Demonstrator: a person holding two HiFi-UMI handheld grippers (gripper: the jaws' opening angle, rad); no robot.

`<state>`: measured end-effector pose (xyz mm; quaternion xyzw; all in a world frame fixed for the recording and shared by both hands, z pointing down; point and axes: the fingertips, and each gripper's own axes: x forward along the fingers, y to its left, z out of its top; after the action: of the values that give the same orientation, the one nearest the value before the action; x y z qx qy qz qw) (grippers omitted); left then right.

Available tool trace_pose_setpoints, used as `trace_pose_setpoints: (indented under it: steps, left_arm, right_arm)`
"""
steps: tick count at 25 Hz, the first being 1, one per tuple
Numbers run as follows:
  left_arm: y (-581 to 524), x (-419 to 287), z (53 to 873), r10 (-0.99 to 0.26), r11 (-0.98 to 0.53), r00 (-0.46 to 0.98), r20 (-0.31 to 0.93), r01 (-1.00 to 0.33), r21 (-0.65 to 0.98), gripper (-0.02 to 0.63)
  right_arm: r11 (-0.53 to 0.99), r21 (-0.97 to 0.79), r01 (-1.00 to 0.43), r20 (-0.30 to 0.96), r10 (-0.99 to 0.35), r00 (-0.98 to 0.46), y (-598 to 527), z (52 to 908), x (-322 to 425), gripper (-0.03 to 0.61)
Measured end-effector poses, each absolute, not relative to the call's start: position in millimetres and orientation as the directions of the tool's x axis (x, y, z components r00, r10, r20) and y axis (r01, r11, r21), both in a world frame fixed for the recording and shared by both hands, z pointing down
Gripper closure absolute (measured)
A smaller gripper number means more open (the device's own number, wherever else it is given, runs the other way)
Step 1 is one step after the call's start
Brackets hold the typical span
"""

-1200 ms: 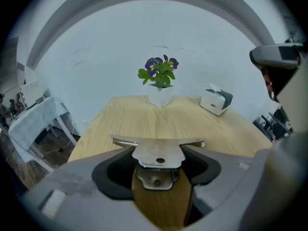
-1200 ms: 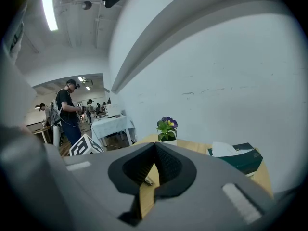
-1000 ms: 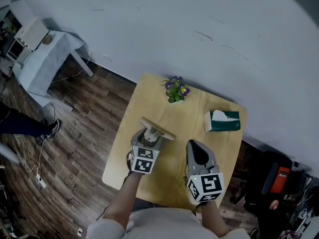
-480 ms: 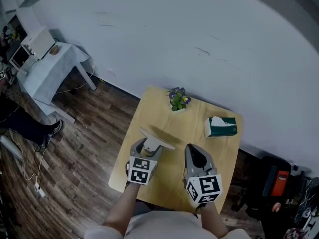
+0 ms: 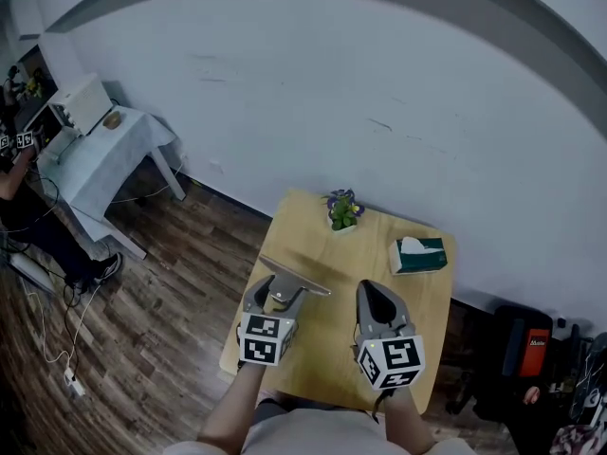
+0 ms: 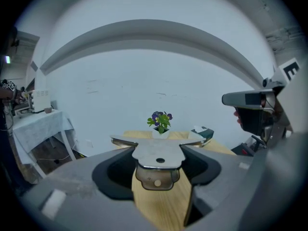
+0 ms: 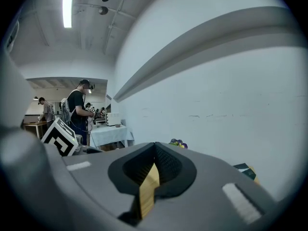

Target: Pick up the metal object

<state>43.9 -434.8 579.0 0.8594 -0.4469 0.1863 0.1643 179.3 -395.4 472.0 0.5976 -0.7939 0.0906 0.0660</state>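
Note:
The metal object [image 5: 290, 280], a flat T-shaped steel piece with a wide crossbar, hangs above the wooden table [image 5: 372, 243]. My left gripper [image 5: 278, 292] is shut on its stem. In the left gripper view the metal object [image 6: 159, 154] spans the left gripper [image 6: 159, 148] from jaw to jaw, its crossbar lying level ahead of the tips. To its right my right gripper [image 5: 372, 290] is shut and holds nothing. In the right gripper view the right gripper [image 7: 154, 146] has its tips touching, with only table showing below them.
At the table's far edge stand a small potted flower [image 5: 342, 209] and a green tissue box [image 5: 418, 254]. A white wall runs close behind. A cloth-covered side table [image 5: 106, 150] is at the far left, and dark bags [image 5: 524, 349] lie at the right.
Both grippers have risen above the table, the left one carrying the metal object up with it. The table looks smaller and more of the wall is in view.

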Motion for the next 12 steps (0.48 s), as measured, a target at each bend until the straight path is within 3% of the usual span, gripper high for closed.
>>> trace_pose_setpoints:
  steps: [12]
  left_arm:
    - [-413,17,525,-0.760,-0.549,0.553,0.342,-0.828,0.119,0.310]
  right_arm:
    - [0.225,-0.035,-0.974,0.167,-0.959,-0.227,-370,446,168,0.577]
